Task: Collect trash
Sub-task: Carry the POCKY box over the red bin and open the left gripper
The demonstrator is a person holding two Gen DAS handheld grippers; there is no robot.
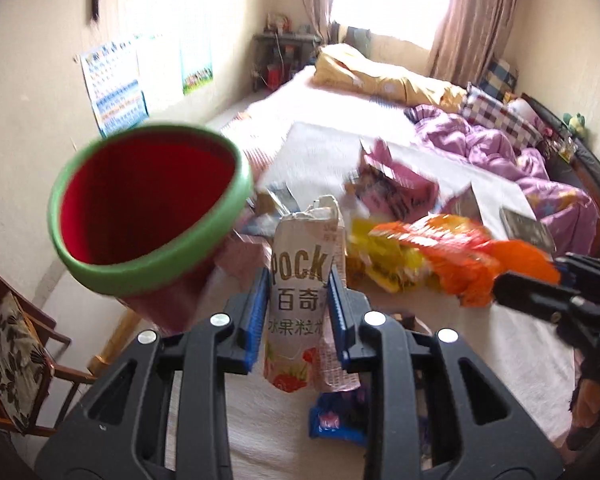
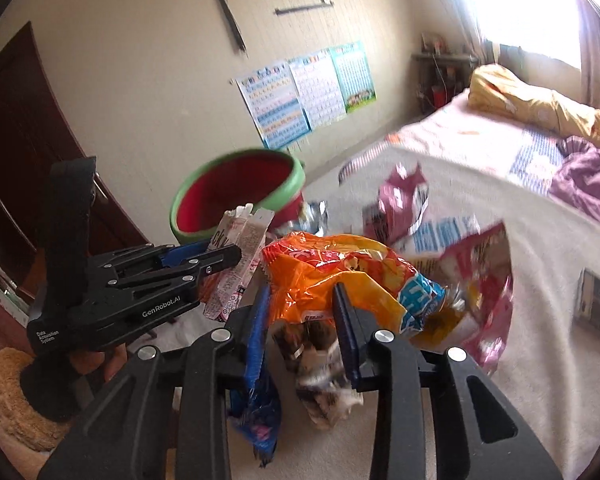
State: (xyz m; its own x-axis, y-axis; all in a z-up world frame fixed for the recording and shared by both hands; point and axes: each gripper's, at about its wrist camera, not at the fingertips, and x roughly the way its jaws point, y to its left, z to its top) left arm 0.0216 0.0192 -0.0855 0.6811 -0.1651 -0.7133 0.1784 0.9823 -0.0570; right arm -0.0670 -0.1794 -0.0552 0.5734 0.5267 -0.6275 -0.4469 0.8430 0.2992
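Your left gripper (image 1: 298, 296) pinches the torn white Pocky wrapper (image 1: 300, 280) upright between its blue pads, and your right gripper (image 2: 300, 320) clamps a crinkled orange snack bag (image 2: 332, 280). Ahead-left of your left jaws the round red bin with a green rim (image 1: 148, 208) gapes open, tilted toward you, with clear air between. Beyond both jaws, more foil wrappers (image 2: 404, 208) lie blurred on the white bed cover (image 2: 540, 260). Below your right jaws a blue wrapper (image 2: 260, 420) hangs, partly hidden behind the gripper.
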